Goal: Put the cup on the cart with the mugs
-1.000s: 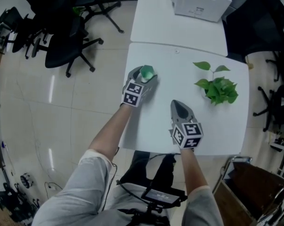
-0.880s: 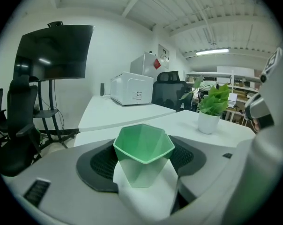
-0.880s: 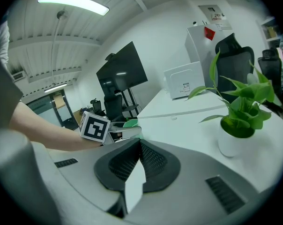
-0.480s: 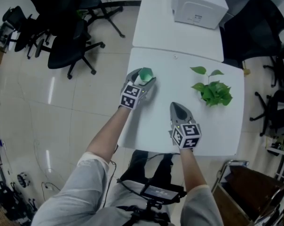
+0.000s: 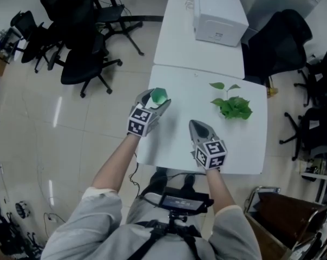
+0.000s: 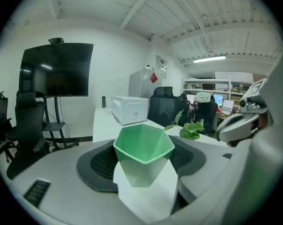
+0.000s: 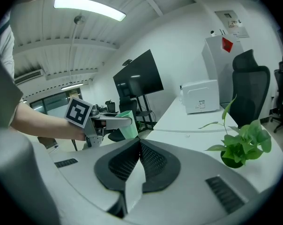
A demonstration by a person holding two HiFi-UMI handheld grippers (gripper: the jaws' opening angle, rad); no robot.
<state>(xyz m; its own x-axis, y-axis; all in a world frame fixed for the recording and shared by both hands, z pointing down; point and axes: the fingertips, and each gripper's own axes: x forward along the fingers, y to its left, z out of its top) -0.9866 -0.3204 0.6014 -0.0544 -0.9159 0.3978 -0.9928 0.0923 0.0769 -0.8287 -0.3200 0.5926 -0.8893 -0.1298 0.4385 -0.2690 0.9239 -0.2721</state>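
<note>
Lifted since 1 second earlier, both tongs hung above the white square tabletop [image 5: 177,145], with its green leafy potted plant [image 5: 232,106]. At its left edge, the left tongs [image 5: 157,98] gripped the green faceted plastic cup [image 6: 144,149] upright in the air. The right tongs [image 5: 198,125] were closed and empty.

The left claw [image 5: 157,98] hides the bottom of the cup [image 6: 144,149]; seen overhead, the plant [image 5: 232,106] covers its pot.

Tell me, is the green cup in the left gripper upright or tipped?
Upright. The cup sits clamped between the left gripper's jaws, its open rim facing up and its white base below.
</note>
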